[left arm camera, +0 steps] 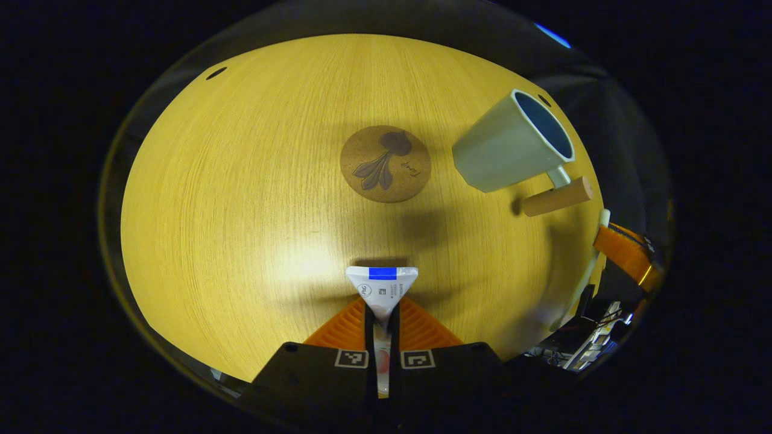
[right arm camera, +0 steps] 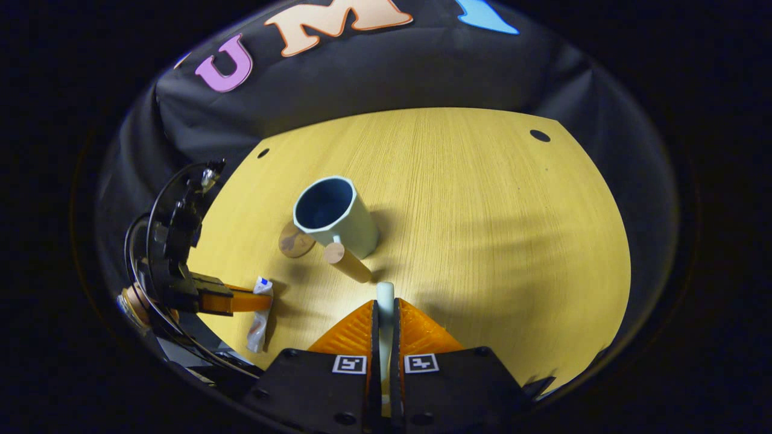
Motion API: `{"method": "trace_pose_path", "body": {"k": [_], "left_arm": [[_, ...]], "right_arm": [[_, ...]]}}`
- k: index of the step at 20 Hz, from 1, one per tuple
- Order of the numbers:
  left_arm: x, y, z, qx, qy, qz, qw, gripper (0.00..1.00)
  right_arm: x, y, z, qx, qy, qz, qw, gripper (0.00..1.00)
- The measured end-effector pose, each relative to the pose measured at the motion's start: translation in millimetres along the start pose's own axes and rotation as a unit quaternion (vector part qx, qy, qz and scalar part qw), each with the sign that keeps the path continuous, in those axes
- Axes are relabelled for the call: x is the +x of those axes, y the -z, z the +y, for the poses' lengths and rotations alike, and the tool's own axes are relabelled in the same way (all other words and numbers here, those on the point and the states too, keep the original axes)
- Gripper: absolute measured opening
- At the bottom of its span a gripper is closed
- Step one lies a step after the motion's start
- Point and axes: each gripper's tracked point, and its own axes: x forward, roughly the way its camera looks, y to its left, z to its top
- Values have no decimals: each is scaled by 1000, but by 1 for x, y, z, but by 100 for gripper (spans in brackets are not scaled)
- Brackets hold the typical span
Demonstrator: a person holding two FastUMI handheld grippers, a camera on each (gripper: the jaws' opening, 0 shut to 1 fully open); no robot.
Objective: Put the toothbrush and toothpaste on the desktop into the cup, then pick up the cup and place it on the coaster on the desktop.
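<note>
Between the fingers of our left tool (left arm camera: pixel 380 313) we see the white toothpaste tube (left arm camera: pixel 381 288) clamped above the yellow wooden bench (left arm camera: pixel 241 211). Our right tool (right arm camera: pixel 385 319) grips the white toothbrush handle (right arm camera: pixel 385 298). Beyond both stands the pale blue wooden-handled cup (right arm camera: pixel 335 217), just beside the round brown coaster (left arm camera: pixel 385 163).

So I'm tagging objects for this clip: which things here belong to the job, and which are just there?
Part of the job:
- toothpaste, clamped in the left tool
- toothbrush, clamped in the right tool
- cup, upright and empty
- coaster, bare, beside the cup

Just there:
- desktop, the work surface
- nothing else lies loose on it
</note>
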Motion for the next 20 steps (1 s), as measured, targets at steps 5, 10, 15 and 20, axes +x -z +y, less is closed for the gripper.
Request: {"method": "trace_pose_path", "body": {"k": [5,10,15,20], "left_arm": [[-11,-17,-7,8,-14,-63,998,4],[-62,-50,-21,-43,43,-142,988,4],[-115,-96,-35,-89,103,-233,963,2],[-151,-154,-53,-132,167,-322,922,2]], "right_arm": [[-20,-28,5,66,-53,-47,995,8],[-35,-69,23,143,-137,-94,976,8],[-55,-120,47,210,-230,-153,938,7],[-51,-167,50,234,-246,-218,915,7]]}}
